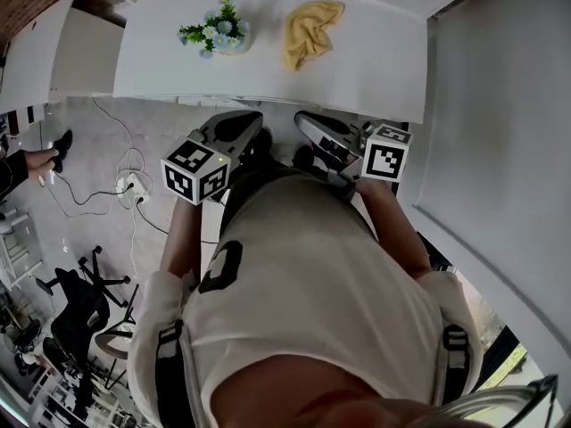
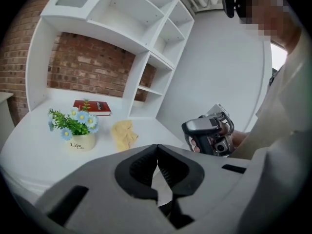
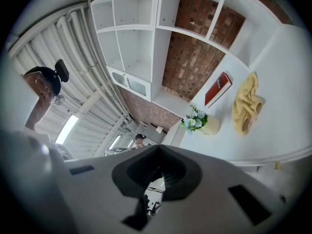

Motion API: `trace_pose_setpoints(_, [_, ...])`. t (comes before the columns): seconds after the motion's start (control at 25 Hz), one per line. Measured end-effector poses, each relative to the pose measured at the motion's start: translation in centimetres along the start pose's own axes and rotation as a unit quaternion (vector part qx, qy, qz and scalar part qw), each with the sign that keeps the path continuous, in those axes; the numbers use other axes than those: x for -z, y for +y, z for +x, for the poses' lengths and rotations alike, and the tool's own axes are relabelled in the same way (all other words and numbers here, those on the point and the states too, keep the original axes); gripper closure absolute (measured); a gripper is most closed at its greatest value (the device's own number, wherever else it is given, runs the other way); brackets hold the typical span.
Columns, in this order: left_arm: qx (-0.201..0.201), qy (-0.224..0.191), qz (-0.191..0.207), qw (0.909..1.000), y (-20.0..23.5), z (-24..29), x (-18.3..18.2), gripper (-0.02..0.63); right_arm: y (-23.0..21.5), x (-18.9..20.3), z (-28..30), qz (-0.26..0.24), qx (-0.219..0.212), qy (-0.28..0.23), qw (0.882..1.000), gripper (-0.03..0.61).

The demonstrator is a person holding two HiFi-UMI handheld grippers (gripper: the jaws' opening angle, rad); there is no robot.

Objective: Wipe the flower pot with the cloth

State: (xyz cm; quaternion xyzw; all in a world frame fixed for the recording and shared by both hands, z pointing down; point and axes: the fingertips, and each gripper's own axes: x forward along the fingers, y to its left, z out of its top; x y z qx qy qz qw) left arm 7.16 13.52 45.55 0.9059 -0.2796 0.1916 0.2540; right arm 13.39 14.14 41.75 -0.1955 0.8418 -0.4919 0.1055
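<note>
Left gripper [image 2: 157, 167], right gripper [image 3: 158, 172] closed, empty; right to be opened before cloth [image 1: 310, 30] is reached, bunched fold pinched; flower pot [image 1: 223, 38] not knocked

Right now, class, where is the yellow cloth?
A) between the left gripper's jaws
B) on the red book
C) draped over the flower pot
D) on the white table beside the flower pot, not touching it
D: the yellow cloth lies crumpled on the white table, with bare tabletop between it and the flower pot.
</note>
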Motion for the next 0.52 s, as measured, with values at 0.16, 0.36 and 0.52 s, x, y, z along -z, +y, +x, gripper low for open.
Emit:
trace_pose_setpoints(0.16, [-0.007,-0.009,-0.010,0.9999,0.8,-1.9,0.2,0.592,0.8,1.0,0.8,-0.012,0.015,0.016,1.000,0.568])
trace_pose_setpoints(0.36, [0.004,-0.011,-0.008,0.9999,1.7,-3.8,1.5,0.592,1.5,2.8,3.3,-0.024,0.031,0.027,0.999,0.568])
trace_pose_setpoints(0.52, [0.009,-0.018,-0.006,0.9998,4.2,-6.1,2.5,0.592,1.6,4.5,7.0,-0.028,0.034,0.042,0.998,0.568])
